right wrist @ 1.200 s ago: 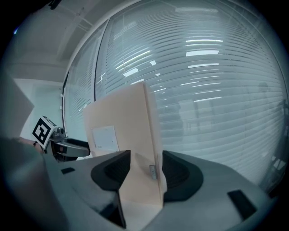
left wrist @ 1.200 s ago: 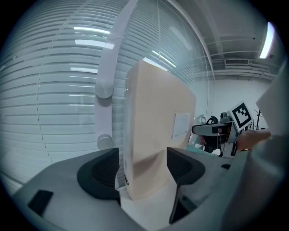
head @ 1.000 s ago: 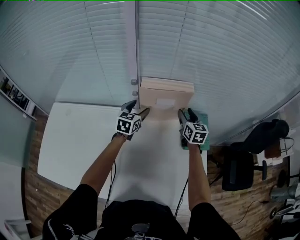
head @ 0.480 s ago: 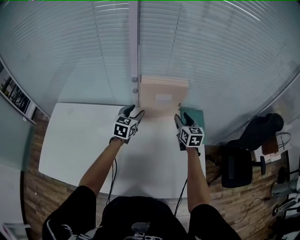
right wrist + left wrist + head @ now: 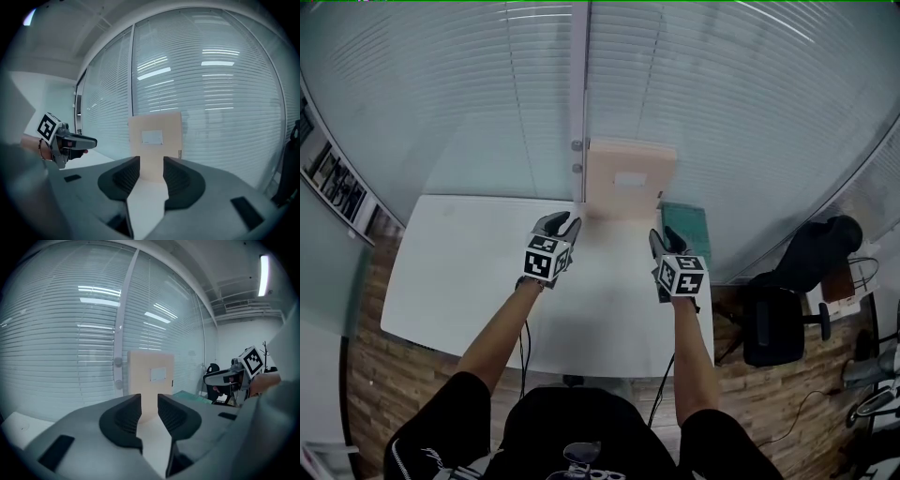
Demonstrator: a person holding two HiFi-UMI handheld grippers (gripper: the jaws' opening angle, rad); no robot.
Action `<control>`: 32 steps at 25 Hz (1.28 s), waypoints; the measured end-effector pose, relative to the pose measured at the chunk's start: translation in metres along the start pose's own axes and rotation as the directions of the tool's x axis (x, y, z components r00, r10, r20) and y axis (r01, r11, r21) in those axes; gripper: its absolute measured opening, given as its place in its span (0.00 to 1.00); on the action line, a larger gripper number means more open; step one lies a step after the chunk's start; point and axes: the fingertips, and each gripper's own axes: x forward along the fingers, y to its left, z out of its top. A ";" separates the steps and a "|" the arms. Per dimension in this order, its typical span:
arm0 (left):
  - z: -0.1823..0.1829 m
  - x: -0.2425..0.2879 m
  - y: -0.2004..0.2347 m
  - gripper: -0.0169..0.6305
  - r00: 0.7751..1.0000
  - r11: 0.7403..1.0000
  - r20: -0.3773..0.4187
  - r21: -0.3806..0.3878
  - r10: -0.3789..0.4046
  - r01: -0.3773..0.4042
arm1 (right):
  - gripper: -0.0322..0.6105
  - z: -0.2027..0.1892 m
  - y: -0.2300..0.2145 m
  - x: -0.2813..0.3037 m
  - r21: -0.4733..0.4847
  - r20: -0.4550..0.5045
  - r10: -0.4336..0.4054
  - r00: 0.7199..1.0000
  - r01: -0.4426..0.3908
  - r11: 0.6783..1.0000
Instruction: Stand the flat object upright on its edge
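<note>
My left gripper (image 5: 558, 223) hangs over the white table (image 5: 459, 281). Its jaws have just been closing to a slim gap and hold nothing. Ahead, well apart from both grippers, the tan board (image 5: 628, 178) stands upright at the table's far edge. My right gripper (image 5: 666, 236) has also just been closing; it is partly open and empty.

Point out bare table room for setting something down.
Bare: the left half of the table, from its left edge to the upright tan board, and the middle in front of it. Crowded: the far right corner, where board and green mat sit.
</note>
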 end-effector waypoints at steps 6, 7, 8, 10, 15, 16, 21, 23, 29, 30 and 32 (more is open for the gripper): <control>-0.012 -0.032 -0.007 0.19 1.000 1.000 0.004 -0.014 0.013 -0.013 | 0.29 -0.009 0.015 -0.024 0.010 0.006 -0.012 1.000 0.012 1.000; -0.014 -0.036 -0.008 0.19 1.000 1.000 0.003 -0.010 0.014 -0.014 | 0.29 -0.011 0.017 -0.027 0.012 0.004 -0.011 1.000 0.011 1.000; -0.017 -0.040 -0.009 0.18 1.000 1.000 0.000 -0.002 0.015 -0.015 | 0.28 -0.013 0.020 -0.030 0.013 0.002 -0.010 1.000 0.010 1.000; -0.023 -0.047 -0.009 0.18 1.000 1.000 -0.009 0.013 0.021 -0.021 | 0.28 -0.017 0.025 -0.035 0.013 -0.002 -0.006 1.000 0.006 1.000; -0.030 -0.073 -0.013 0.16 0.999 0.999 -0.006 0.005 0.035 -0.035 | 0.24 -0.028 0.039 -0.054 0.013 -0.013 0.002 1.000 -0.002 1.000; -0.031 -0.080 -0.015 0.16 0.999 0.999 -0.004 0.002 0.036 -0.036 | 0.23 -0.029 0.043 -0.059 0.013 -0.014 0.002 1.000 -0.002 1.000; -0.043 -0.096 -0.017 0.14 0.999 0.999 -0.009 -0.015 0.046 -0.046 | 0.20 -0.035 0.056 -0.069 0.020 -0.006 0.023 1.000 -0.023 1.000; -0.050 -0.098 -0.018 0.14 0.999 0.999 -0.019 -0.020 0.048 -0.049 | 0.19 -0.040 0.057 -0.072 0.025 -0.011 0.027 1.000 -0.027 0.999; -0.063 -0.106 -0.022 0.12 0.999 0.998 -0.029 -0.032 0.045 -0.046 | 0.16 -0.051 0.063 -0.079 0.039 -0.021 0.029 0.999 -0.028 0.999; -0.064 -0.106 -0.023 0.12 0.999 0.998 -0.029 -0.034 0.043 -0.044 | 0.16 -0.052 0.064 -0.079 0.043 -0.022 0.034 0.999 -0.033 0.999; -0.066 -0.108 -0.025 0.11 0.999 0.998 -0.031 -0.039 0.039 -0.040 | 0.15 -0.055 0.067 -0.081 0.054 -0.023 0.045 0.999 -0.043 0.998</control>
